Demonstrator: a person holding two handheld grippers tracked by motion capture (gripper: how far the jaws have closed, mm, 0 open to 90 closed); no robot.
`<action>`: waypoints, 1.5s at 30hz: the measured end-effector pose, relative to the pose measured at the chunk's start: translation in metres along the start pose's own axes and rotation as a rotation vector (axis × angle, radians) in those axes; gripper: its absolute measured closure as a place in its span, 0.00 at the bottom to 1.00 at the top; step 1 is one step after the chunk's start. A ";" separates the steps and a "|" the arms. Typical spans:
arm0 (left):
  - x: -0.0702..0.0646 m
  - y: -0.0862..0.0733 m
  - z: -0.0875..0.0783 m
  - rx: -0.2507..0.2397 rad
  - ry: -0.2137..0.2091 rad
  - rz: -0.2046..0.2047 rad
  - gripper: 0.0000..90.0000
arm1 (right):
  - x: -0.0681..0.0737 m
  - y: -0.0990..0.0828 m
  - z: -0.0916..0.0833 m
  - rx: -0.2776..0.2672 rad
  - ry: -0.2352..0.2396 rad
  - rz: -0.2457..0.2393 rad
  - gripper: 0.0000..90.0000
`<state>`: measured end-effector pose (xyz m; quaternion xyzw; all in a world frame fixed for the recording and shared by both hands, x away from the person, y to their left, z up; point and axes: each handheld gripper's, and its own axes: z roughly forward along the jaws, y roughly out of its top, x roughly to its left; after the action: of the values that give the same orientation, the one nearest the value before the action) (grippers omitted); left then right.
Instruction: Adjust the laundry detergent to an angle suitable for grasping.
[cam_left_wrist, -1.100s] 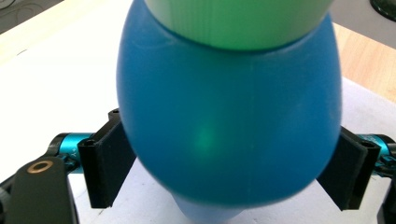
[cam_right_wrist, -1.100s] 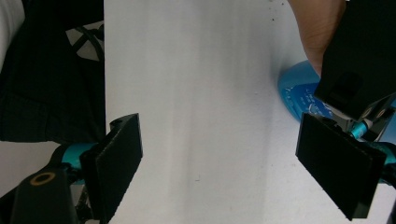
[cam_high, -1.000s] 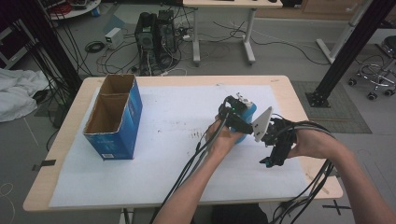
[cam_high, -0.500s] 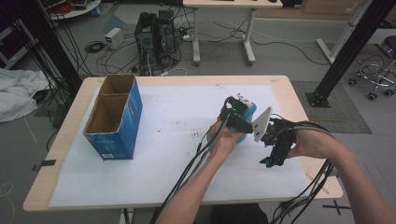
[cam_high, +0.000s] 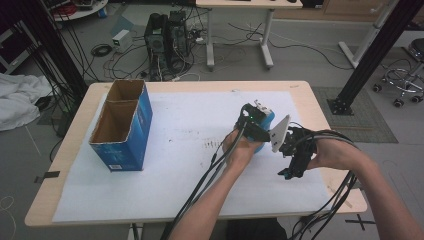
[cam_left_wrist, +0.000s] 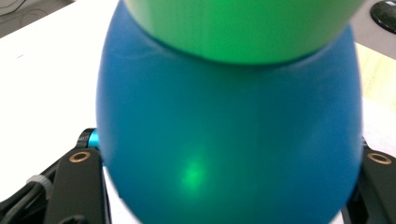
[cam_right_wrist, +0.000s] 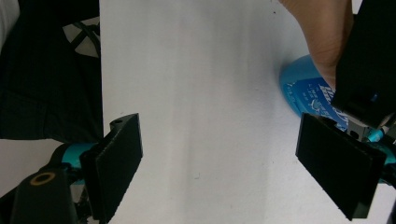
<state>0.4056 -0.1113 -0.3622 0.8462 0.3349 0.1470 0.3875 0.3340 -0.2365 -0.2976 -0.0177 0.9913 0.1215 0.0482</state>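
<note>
My left gripper (cam_high: 256, 126) has been closing round the blue bottle (cam_left_wrist: 229, 140), which blocks everything ahead of it. My right gripper (cam_high: 295, 157) sits just to its right, crowding that side. Left, bare sheet (cam_high: 190, 135) runs to the box (cam_high: 122, 125) at the far-left.

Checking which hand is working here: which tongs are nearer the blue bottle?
Left. The left tongs have the blue bottle between their jaws, which have just been closing on it. The right tongs hang open over bare table beside the bottle.
</note>
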 end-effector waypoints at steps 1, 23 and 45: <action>0.000 0.000 0.001 -0.006 -0.002 -0.008 0.35 | 0.000 0.000 0.000 0.000 0.000 0.001 0.15; 0.001 -0.002 0.000 -0.022 0.035 -0.007 0.48 | -0.002 -0.001 0.001 0.022 0.005 -0.020 0.15; 0.003 -0.004 -0.013 -0.078 0.000 0.084 0.50 | -0.001 -0.003 0.000 0.011 0.002 0.008 0.15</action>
<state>0.3998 -0.1000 -0.3563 0.8438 0.2933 0.1762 0.4135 0.3351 -0.2391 -0.2986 -0.0136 0.9920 0.1162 0.0469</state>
